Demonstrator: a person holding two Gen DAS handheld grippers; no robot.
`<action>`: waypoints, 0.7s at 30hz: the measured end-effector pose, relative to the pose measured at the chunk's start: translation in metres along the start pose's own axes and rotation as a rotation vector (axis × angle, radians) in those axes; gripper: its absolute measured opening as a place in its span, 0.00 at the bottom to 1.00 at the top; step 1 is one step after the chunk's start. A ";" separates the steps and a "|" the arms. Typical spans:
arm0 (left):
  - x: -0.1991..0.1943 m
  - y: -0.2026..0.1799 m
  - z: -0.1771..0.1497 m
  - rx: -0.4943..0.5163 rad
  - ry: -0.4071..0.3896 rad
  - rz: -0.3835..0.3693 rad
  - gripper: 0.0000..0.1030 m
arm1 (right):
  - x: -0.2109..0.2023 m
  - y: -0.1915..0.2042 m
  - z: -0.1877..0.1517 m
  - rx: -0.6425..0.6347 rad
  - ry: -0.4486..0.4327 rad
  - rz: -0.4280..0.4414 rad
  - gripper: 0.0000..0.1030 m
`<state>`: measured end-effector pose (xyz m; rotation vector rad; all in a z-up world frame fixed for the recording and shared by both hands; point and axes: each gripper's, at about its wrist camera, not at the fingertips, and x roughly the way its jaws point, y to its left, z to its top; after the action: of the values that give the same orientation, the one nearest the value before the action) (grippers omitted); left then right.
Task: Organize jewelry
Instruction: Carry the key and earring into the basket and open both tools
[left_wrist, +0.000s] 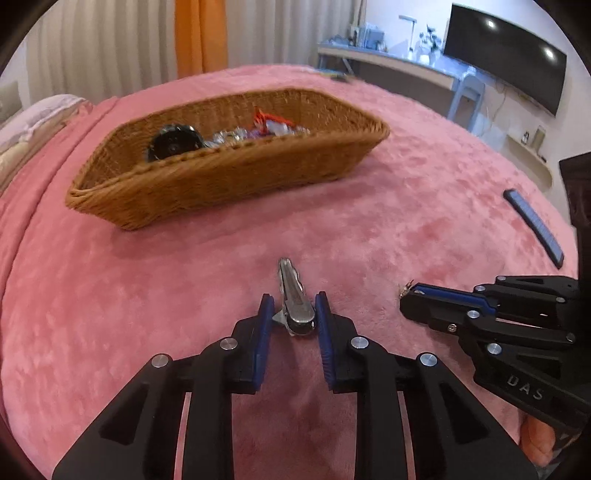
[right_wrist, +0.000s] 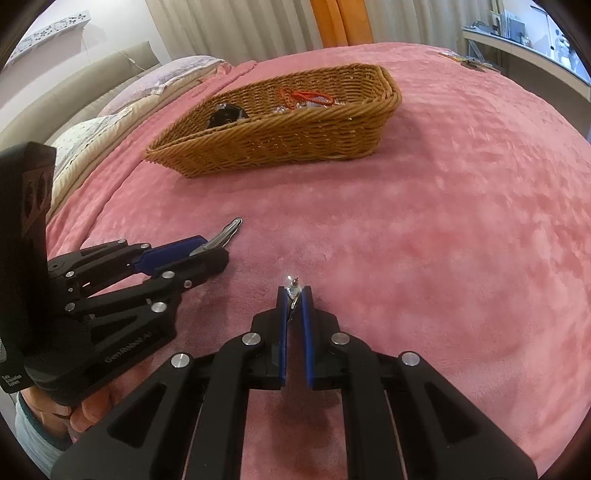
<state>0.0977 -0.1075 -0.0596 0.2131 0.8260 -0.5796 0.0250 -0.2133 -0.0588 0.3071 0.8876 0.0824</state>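
Pink plush blanket covers a bed, with striped curtains behind and a desk and dark monitor off to one side.

On the blanket lies a silver metal hair clip, its wide end between the blue pads of the left gripper, its narrow end pointing toward the basket. The pads stand close on either side of the clip; the left pad meets the clip's small side tab, while a thin gap shows at the right pad, so a firm pinch cannot be told.

Just beside it, the right gripper has its tips pressed together on a small silver earring or charm, which pokes out past the tips just above the blanket.

Farther back sits a woven wicker basket holding a black round item, a red beaded string and some shiny silver pieces. A dark comb lies well apart near the blanket's edge.
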 end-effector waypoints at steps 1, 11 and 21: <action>-0.006 0.002 -0.002 -0.008 -0.016 -0.004 0.21 | -0.003 0.001 0.000 -0.007 -0.011 0.000 0.05; -0.060 0.016 -0.012 -0.094 -0.153 -0.085 0.21 | -0.031 0.012 0.006 -0.057 -0.073 0.001 0.05; -0.123 0.020 0.025 -0.103 -0.315 -0.126 0.21 | -0.082 0.021 0.057 -0.116 -0.196 -0.006 0.05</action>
<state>0.0589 -0.0517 0.0483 -0.0256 0.5635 -0.6668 0.0185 -0.2231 0.0429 0.1999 0.6865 0.0961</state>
